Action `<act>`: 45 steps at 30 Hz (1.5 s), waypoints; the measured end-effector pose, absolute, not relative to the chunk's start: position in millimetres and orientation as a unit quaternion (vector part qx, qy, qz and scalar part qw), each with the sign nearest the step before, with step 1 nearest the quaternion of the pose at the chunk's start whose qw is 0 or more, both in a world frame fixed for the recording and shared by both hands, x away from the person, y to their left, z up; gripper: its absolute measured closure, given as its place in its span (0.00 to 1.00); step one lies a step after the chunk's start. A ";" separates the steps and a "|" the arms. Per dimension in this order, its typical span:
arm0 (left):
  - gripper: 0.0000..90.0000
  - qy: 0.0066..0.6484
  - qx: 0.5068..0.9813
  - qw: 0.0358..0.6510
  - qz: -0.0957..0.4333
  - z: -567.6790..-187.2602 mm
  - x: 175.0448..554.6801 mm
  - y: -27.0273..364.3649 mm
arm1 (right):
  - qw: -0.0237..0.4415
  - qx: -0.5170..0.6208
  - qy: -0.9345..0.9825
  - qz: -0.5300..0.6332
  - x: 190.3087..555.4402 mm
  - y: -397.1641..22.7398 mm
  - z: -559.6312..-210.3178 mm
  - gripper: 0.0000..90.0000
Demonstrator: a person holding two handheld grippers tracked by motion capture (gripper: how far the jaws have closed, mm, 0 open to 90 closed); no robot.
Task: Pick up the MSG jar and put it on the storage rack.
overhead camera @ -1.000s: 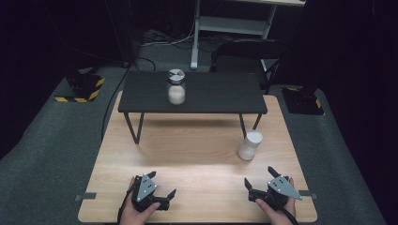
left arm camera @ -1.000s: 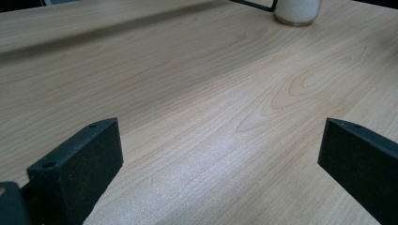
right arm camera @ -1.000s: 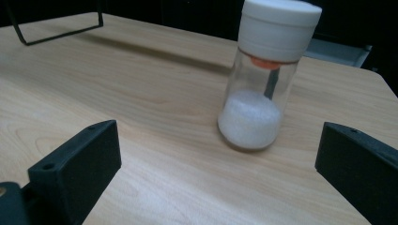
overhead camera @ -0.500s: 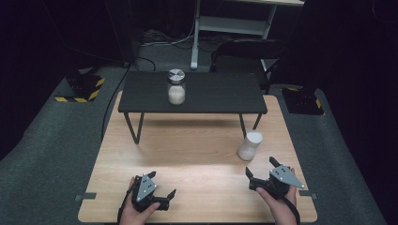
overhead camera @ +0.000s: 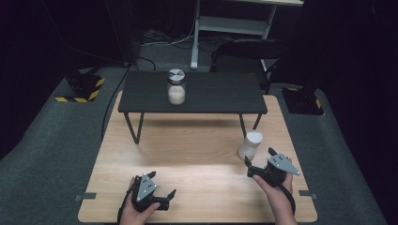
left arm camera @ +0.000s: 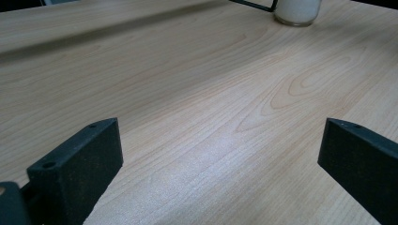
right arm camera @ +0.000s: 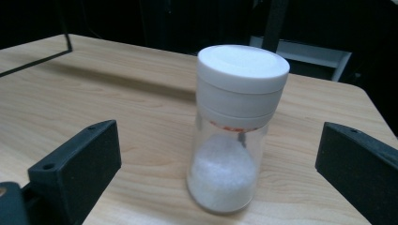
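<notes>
One white-capped jar (right arm camera: 233, 131) upright, just ahead of right claw (overhead camera: 258, 161), jaws apart

The high view looked forward and down over the whole desk (overhead camera: 187, 159). The left gripper view skimmed low across bare wood; the right sat close to the white-capped jar (right arm camera: 234, 136), which all three views shared.

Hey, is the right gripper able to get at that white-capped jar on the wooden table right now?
Probably yes. The right gripper is open and points at the white-capped jar, which stands upright between and just beyond its jaws in the right gripper view. Only bare wooden table lies between them.
</notes>
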State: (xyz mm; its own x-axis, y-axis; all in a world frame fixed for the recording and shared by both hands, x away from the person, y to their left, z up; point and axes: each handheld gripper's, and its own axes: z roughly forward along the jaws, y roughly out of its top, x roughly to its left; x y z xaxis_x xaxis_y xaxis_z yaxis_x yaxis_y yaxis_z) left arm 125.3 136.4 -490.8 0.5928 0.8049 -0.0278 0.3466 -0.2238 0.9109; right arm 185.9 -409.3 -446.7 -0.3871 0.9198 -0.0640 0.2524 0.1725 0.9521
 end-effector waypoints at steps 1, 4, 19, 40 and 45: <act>0.00 0.386 0.746 0.489 0.234 -490.9 125.2 136.3 | 0.350 0.431 0.681 0.477 187.5 -408.3 -447.0 0.00; 0.00 0.384 0.747 0.489 0.235 -490.8 125.4 136.5 | 0.357 0.433 0.677 0.477 194.5 -405.8 -448.2 0.00; 0.00 0.386 0.744 0.494 0.230 -491.5 125.6 138.9 | 0.354 0.448 0.657 0.493 217.4 -398.6 -456.8 0.12; 0.00 0.389 0.743 0.495 0.227 -491.8 125.5 139.5 | 0.351 0.462 0.640 0.503 229.9 -393.5 -464.2 0.37; 0.00 0.388 0.744 0.495 0.228 -491.6 125.5 139.6 | 0.347 0.465 0.645 0.497 231.2 -393.5 -458.8 0.38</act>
